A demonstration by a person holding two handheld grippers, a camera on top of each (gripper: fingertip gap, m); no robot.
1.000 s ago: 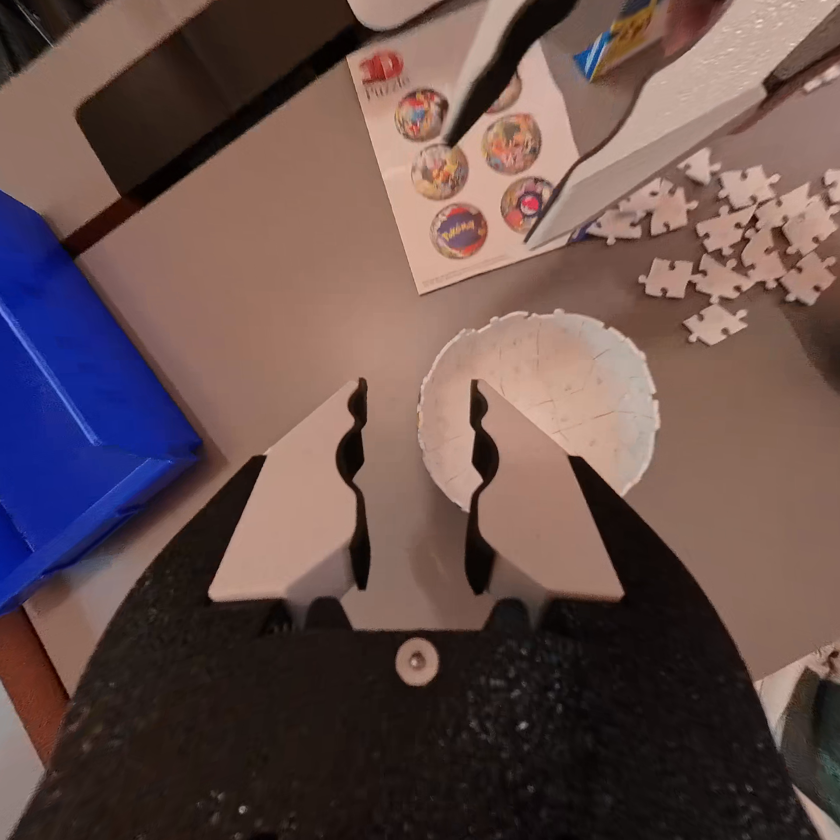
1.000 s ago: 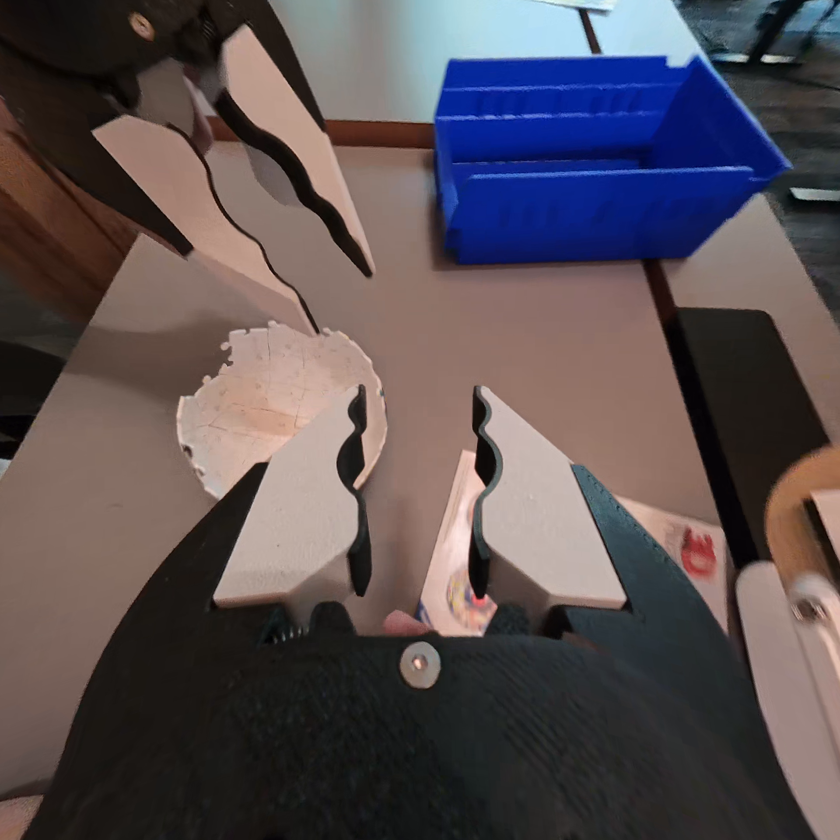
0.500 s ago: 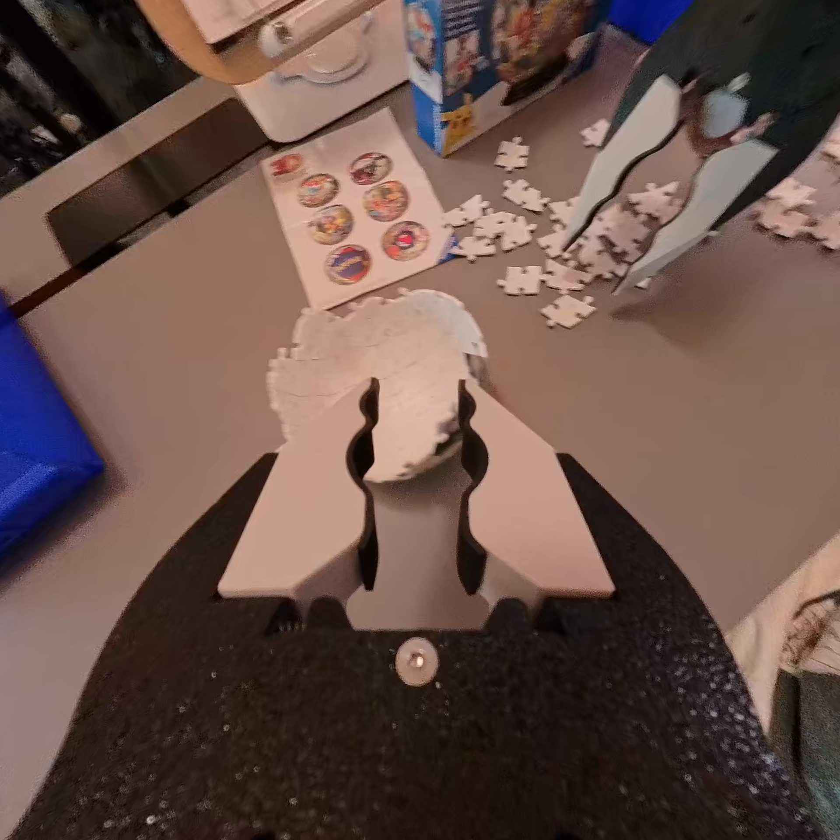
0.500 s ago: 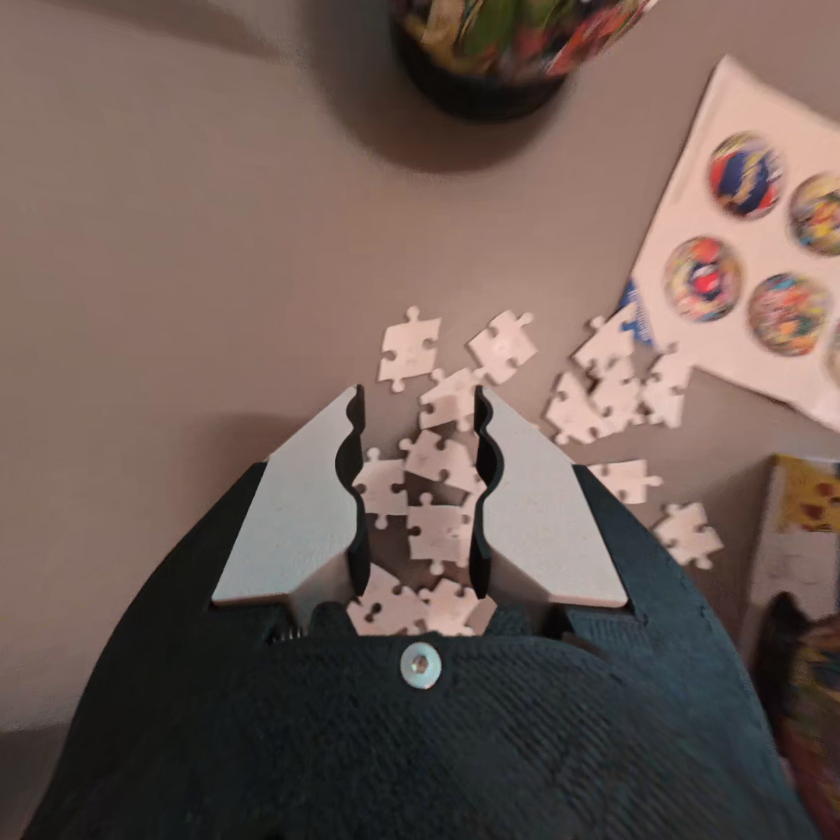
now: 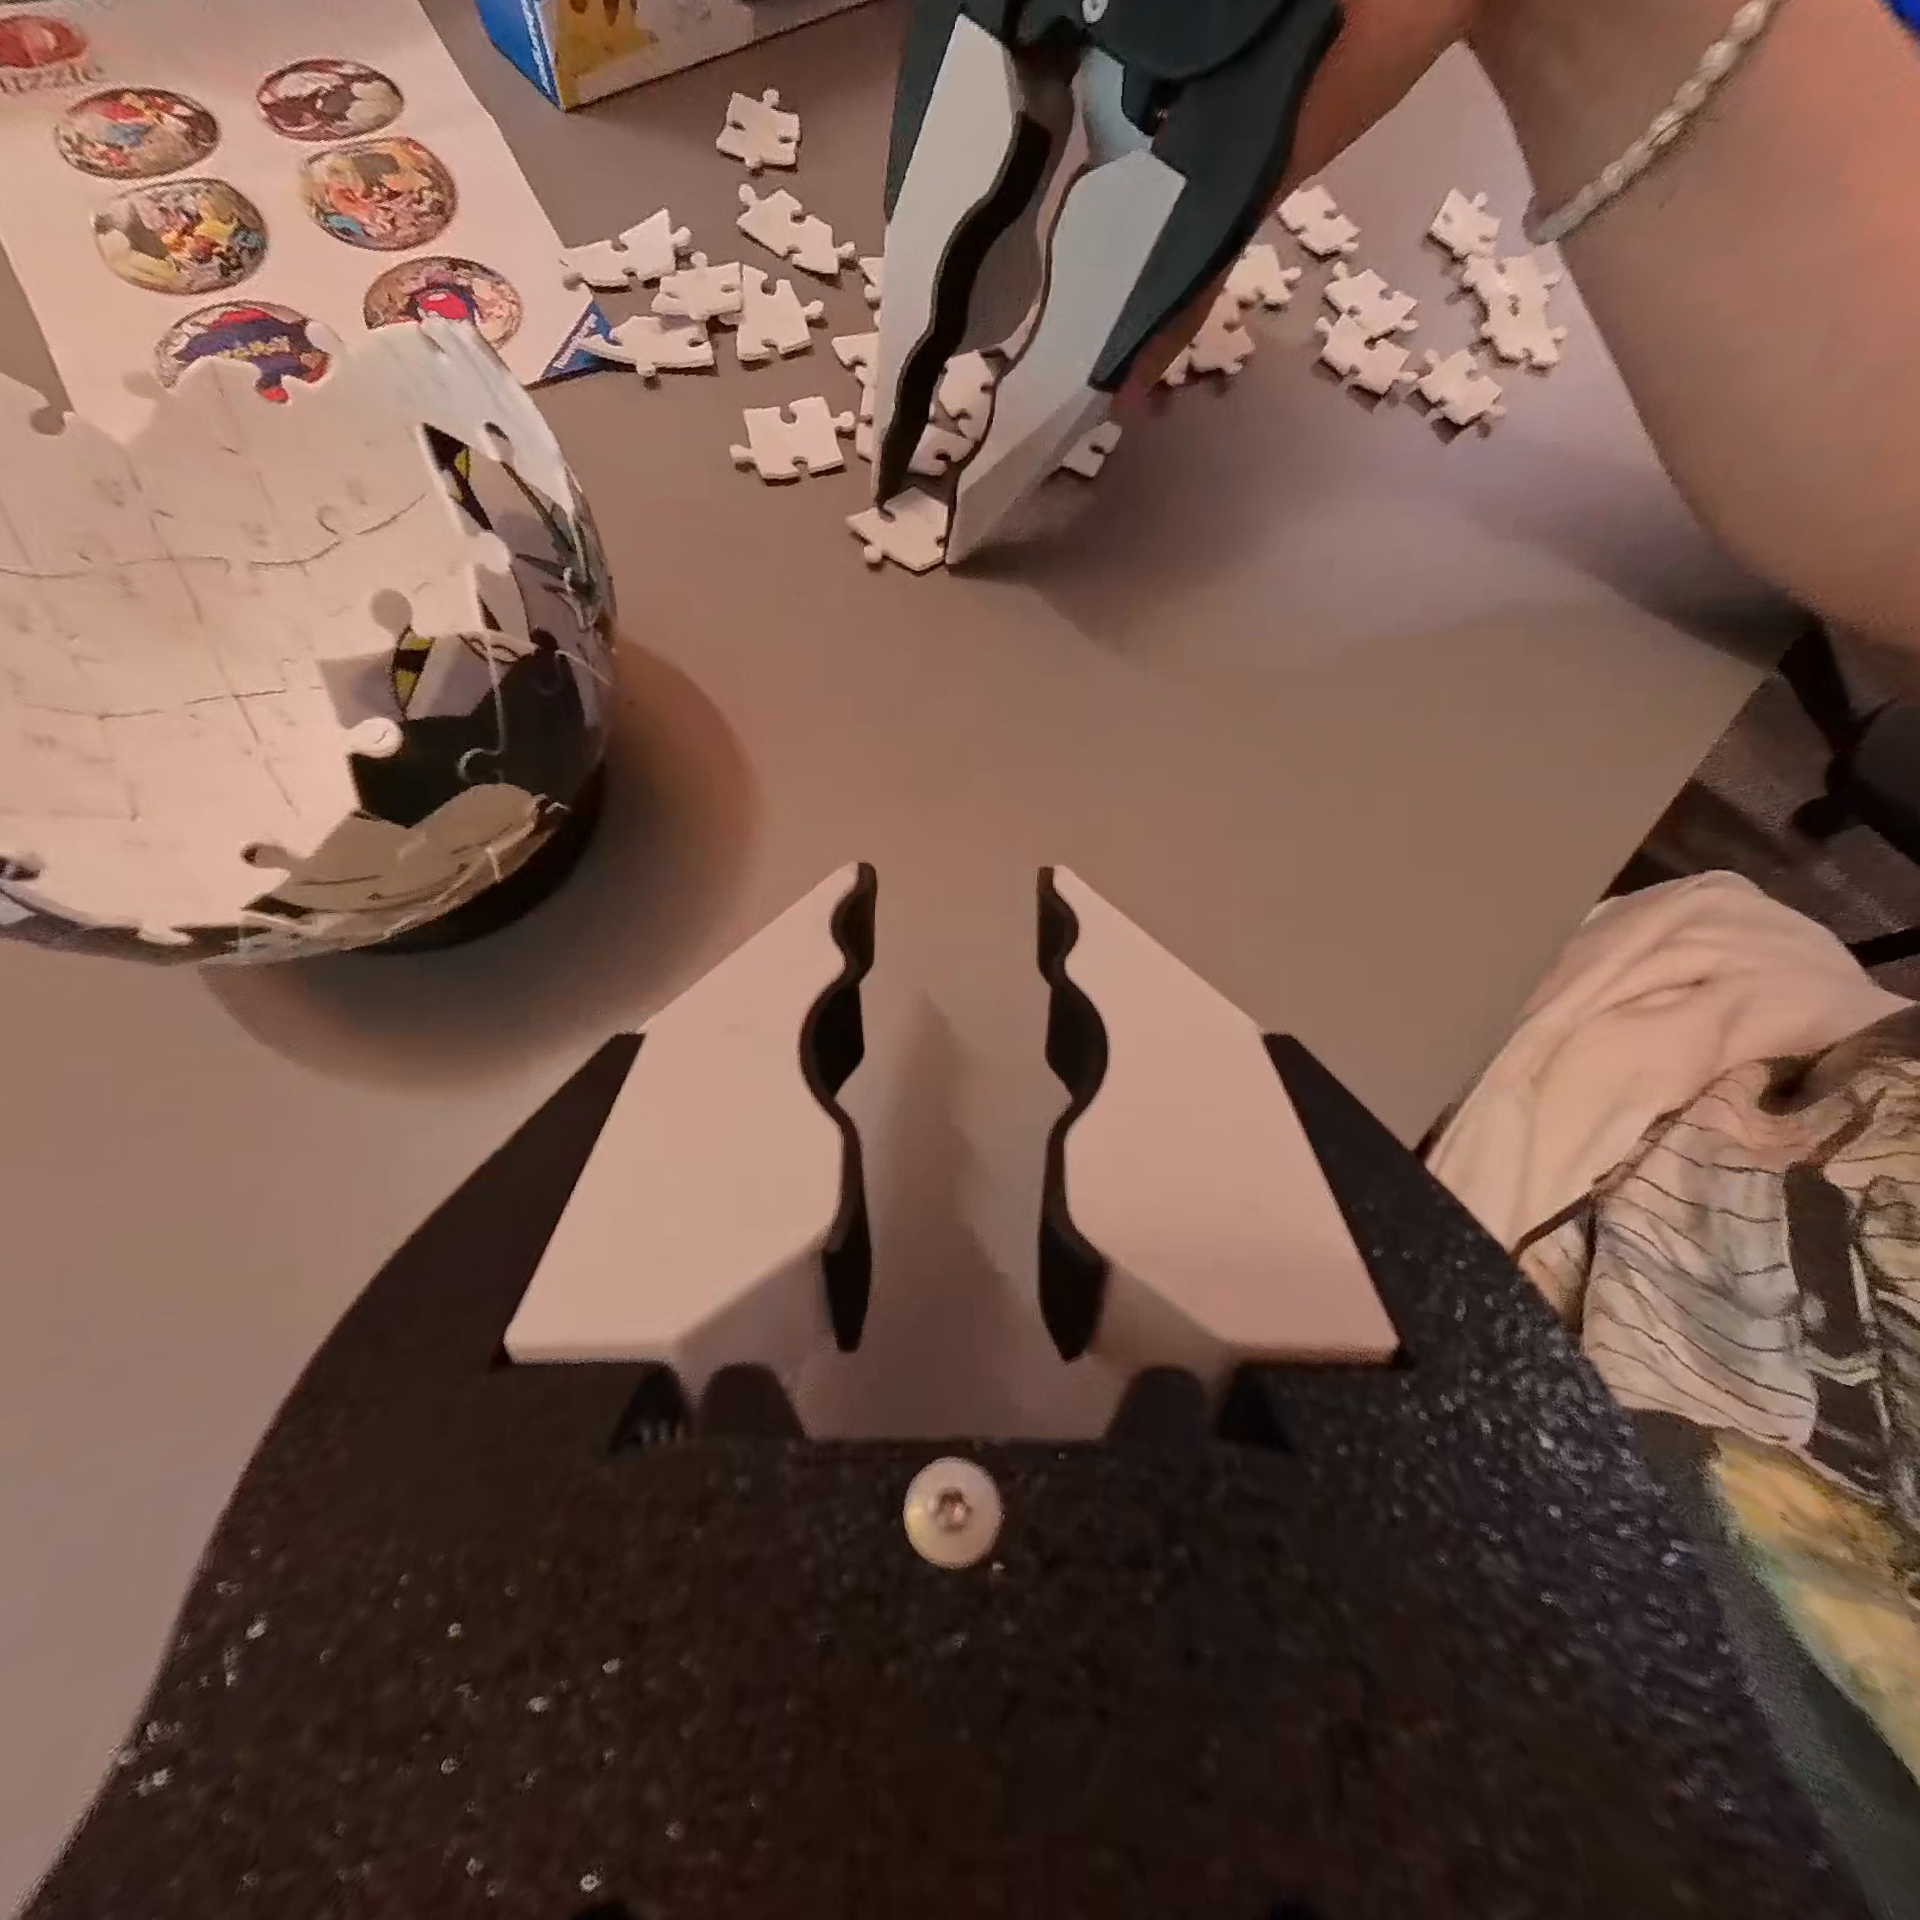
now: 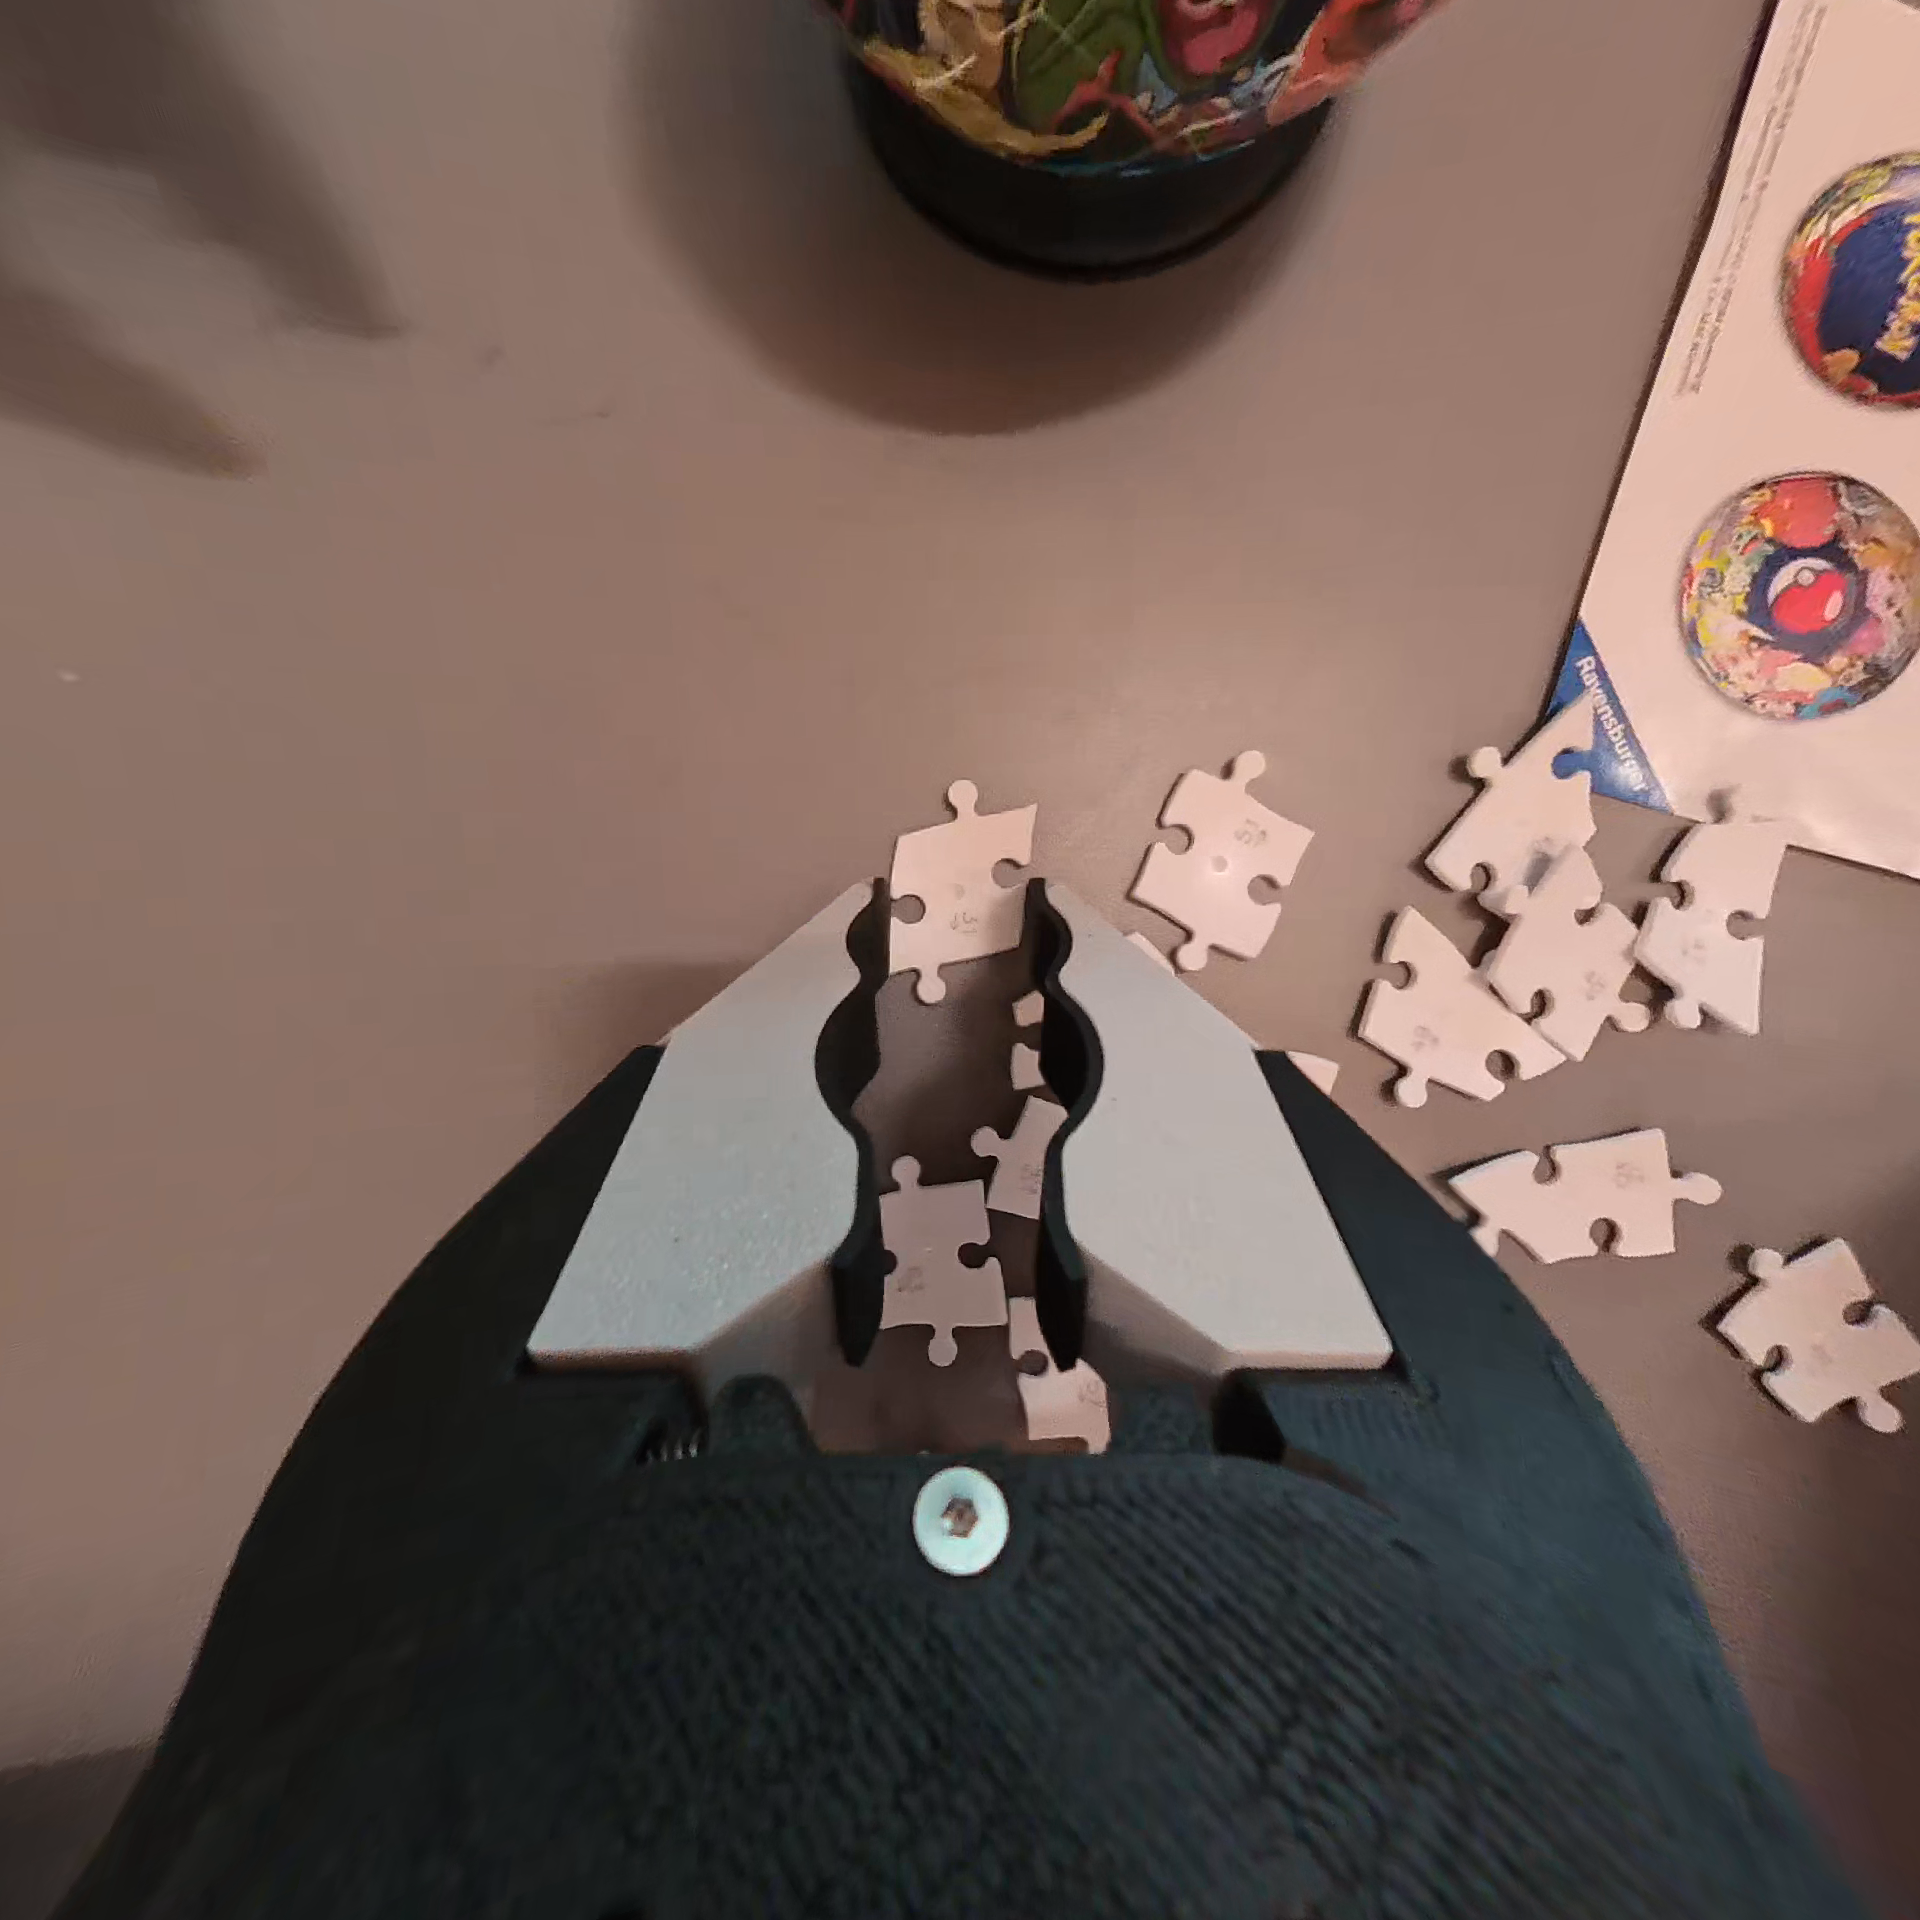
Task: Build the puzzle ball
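Puzzle ball (image 5: 270, 665), half-built, sitting open side up on black stand, ready for more pieces. Right gripper (image 6: 956, 888) straddling loose piece (image 6: 961, 894) at pile's edge, jaws parted, not yet clamping. Left gripper (image 5: 956, 883) hovering unclenched, empty, beside ball, probably waiting to steady it.

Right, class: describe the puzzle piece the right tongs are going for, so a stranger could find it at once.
Start at the half-built puzzle ball on the grey table, then look to the scattered white pieces beside it. The puzzle piece lies nearest the ball, alone at the pile's edge, between the tips of the right tongs.
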